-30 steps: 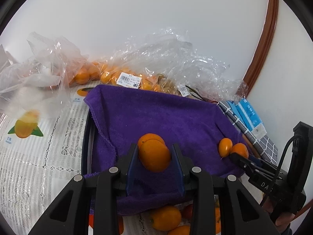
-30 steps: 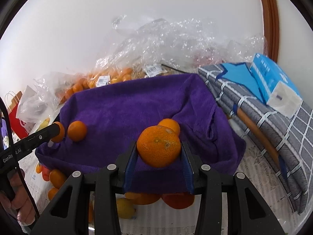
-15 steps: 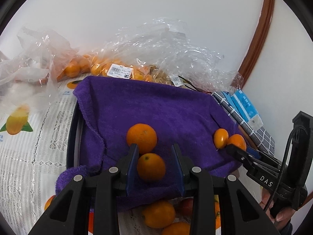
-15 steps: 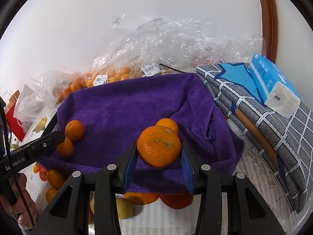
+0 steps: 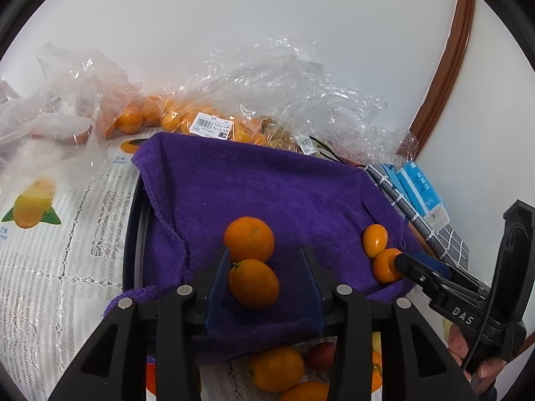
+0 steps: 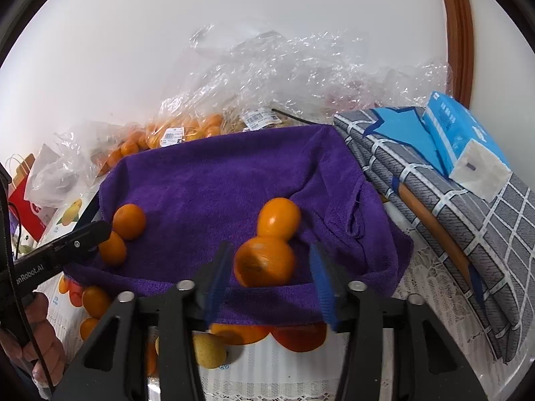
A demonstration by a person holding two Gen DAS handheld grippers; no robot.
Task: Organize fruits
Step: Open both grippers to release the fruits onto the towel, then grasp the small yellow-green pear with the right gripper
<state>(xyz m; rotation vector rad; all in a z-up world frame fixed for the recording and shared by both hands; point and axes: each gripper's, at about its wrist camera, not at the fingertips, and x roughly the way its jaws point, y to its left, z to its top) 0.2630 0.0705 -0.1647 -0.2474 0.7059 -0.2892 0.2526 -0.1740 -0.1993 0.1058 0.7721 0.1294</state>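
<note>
Left gripper (image 5: 264, 279): jaws opening; small orange (image 5: 254, 283) between, touching only the left pad, freed onto towel (image 5: 267, 187).
Right gripper (image 6: 269, 279): jaws opening, clear of big orange (image 6: 264, 260), set beside its pair.

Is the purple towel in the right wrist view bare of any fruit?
No, four oranges lie on the purple towel, including one between the right gripper's opening jaws.

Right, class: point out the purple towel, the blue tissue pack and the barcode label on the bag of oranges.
purple towel (image 6: 214, 180): right wrist view, bare middle of the cloth.
blue tissue pack (image 6: 458, 130): right wrist view, its blue top face.
barcode label (image 5: 210, 126): left wrist view, centre of the white sticker.
</note>
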